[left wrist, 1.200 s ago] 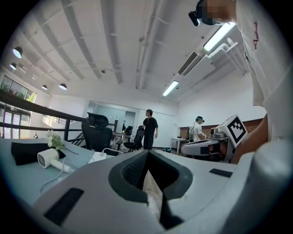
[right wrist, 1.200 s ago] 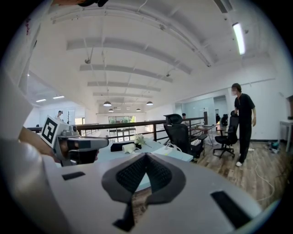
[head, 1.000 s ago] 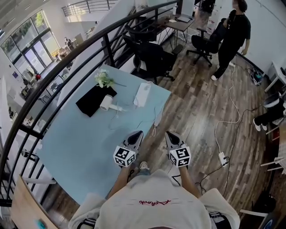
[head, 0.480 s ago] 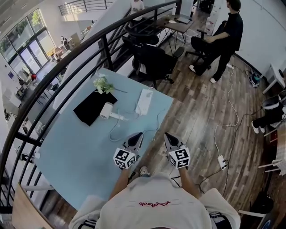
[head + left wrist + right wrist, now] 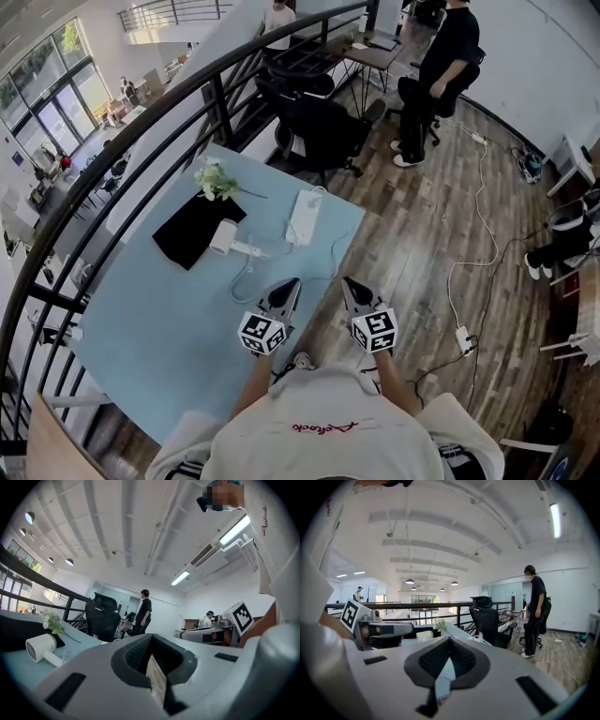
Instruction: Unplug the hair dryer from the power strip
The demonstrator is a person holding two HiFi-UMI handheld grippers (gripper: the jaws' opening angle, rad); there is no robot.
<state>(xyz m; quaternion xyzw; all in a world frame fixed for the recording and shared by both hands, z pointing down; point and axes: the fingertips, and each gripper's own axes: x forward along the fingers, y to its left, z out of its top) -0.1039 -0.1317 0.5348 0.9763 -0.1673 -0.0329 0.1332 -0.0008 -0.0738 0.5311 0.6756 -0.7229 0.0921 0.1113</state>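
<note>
We judge the task has not begun in any practical sense. The hair dryer (image 5: pixel 225 236) lies on its side toward the far end of the surface (image 5: pixel 159 319), its head against the edge of a black cloth (image 5: pixel 192 228) and its handle pointing toward the power strip (image 5: pixel 303 216). The strip rests near the far right edge of the surface. The cord (image 5: pixel 246 272) loops loosely between the dryer and the near right edge. The plug itself is too small for us to make out, but nothing suggests it has been pulled.

Our left gripper (image 5: pixel 289 282) and right gripper (image 5: pixel 349 281) hover side by side over the near right edge of the surface, well apart from the strip. Both have their fingers pressed together with nothing between them.

All the work is left to do: reach the strip, part the fingers, take hold of the plug, probably steady the strip with the other gripper, and draw the plug out.
</note>
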